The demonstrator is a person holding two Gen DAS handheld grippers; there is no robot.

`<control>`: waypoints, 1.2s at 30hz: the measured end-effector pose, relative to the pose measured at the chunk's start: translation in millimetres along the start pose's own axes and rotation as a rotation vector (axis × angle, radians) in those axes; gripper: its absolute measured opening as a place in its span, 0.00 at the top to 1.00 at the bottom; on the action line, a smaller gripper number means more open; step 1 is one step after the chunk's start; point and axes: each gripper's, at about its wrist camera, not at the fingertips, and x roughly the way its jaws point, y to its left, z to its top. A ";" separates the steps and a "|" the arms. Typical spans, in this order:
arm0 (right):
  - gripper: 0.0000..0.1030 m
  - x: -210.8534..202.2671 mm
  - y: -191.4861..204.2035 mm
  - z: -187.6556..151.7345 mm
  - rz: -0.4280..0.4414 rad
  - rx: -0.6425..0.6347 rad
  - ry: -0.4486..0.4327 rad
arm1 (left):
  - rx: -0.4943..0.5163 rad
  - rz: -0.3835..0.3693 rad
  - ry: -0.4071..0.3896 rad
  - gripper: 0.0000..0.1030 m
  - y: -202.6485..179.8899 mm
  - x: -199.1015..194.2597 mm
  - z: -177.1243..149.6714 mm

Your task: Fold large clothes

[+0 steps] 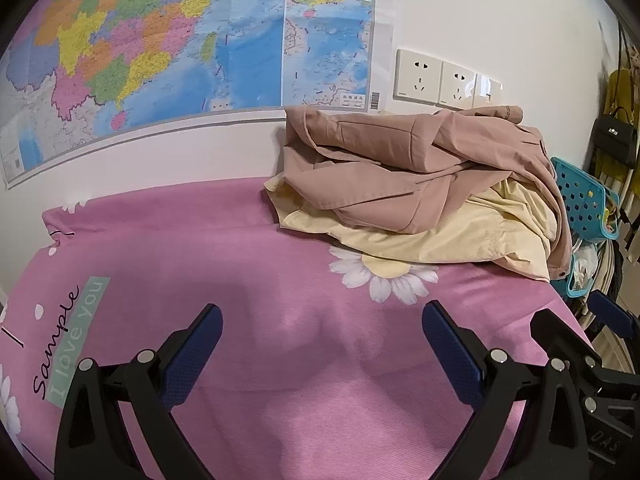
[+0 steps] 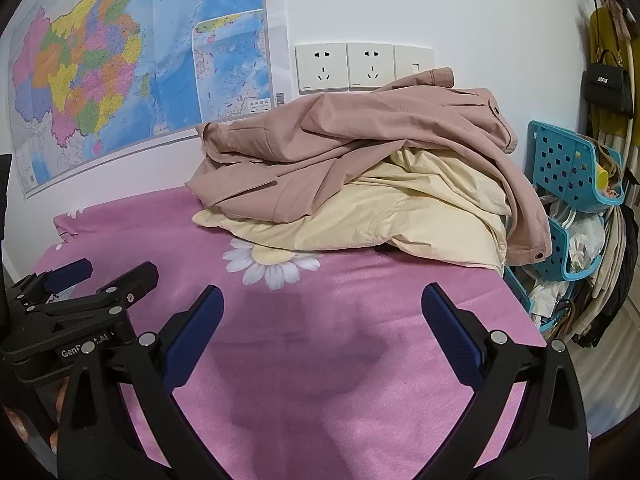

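Left black two-finger gripper with blue pads (image 1: pixel 322 316): hovering over the near part of the pink daisy-print bedsheet (image 1: pixel 240 264), fingers standing spread wide, gripping nothing.

Right black two-finger gripper with blue pads (image 2: pixel 322 298): hanging just beside the left one over the same sheet, fingers likewise spread apart and carrying nothing.

Crumpled dusty-pink cotton jacket (image 2: pixel 360 136): lying unfolded at the far right of the bed against the white wall, resting on top of a pale yellow rumpled garment (image 2: pixel 360 216); both sitting well apart from the grippers.

Colourful paper wall map (image 2: pixel 140 60): hanging at far left.

White wall sockets (image 2: pixel 346 66): showing just behind the pile.

Blue perforated plastic baskets (image 2: pixel 568 164): standing right of the bed.
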 end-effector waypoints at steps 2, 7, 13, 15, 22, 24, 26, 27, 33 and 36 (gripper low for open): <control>0.05 0.4 -0.6 0.7 0.001 0.001 0.001 | 0.001 0.001 0.003 0.06 0.0 0.9 -0.1; 0.05 -0.1 -1.0 0.8 -0.004 0.000 0.000 | 0.001 -0.002 0.003 0.06 0.1 1.1 0.6; 0.05 1.1 -1.5 1.5 -0.002 0.000 0.005 | 0.005 -0.004 0.011 0.06 -1.2 3.7 0.1; 0.05 0.7 -1.5 1.3 -0.003 -0.001 0.004 | 0.005 -0.004 0.012 0.06 -1.4 3.9 -0.3; 0.05 1.7 -2.6 1.7 -0.001 -0.001 0.007 | 0.004 -0.005 0.015 0.06 -1.3 4.4 -1.0; 0.05 1.8 -2.1 1.7 -0.002 -0.002 0.007 | 0.003 -0.007 0.018 0.06 -1.7 5.3 -1.9; 0.05 2.7 -1.8 1.7 -0.004 -0.003 0.009 | 0.005 -0.008 0.019 0.06 -2.2 6.2 -2.3; 0.05 2.7 -2.2 1.7 -0.003 -0.002 0.008 | 0.006 -0.007 0.019 0.06 -2.4 6.2 -2.3; 0.05 4.0 -2.7 2.0 -0.004 -0.005 0.008 | 0.006 -0.010 0.022 0.06 -3.2 7.9 -2.1; 0.05 4.4 -2.0 3.6 -0.007 -0.017 0.003 | 0.004 -0.011 0.024 0.06 -2.6 9.1 -1.7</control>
